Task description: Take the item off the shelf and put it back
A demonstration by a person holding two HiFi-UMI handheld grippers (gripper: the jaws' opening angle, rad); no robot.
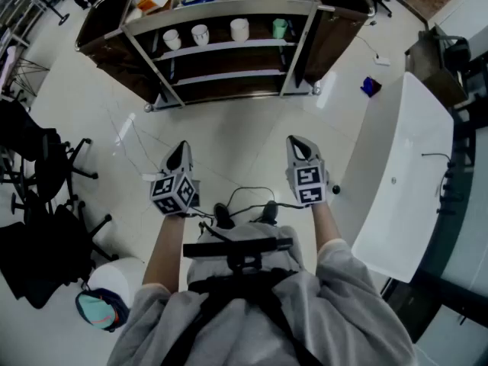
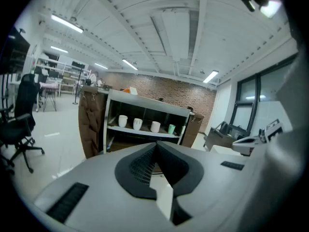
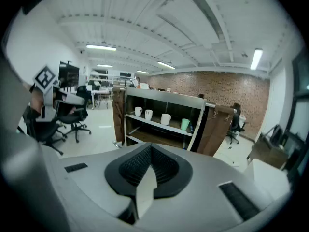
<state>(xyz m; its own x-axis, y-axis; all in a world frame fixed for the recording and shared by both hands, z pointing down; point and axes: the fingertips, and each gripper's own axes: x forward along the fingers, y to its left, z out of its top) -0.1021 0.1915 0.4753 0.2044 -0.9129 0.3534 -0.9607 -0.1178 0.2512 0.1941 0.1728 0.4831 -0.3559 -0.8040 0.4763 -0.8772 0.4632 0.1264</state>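
Note:
A metal shelf unit (image 1: 229,8) stands across the floor ahead of me, with brown cloth panels at its sides. On its upper shelf stand three white cups (image 1: 200,33) and a green cup (image 1: 280,27). My left gripper (image 1: 181,149) and right gripper (image 1: 299,142) are held side by side over the floor, well short of the shelf, both shut and empty. In the left gripper view, the left gripper (image 2: 155,145) points at the shelf (image 2: 145,105) with the green cup (image 2: 171,129) at the right end of the row. In the right gripper view, the right gripper (image 3: 150,146) faces the same cups (image 3: 165,119).
A long white table (image 1: 404,174) runs along my right. Black office chairs (image 1: 46,174) crowd the left side. A small blue object (image 1: 370,87) lies on the floor right of the shelf. A white and teal bag (image 1: 103,307) sits by my left side.

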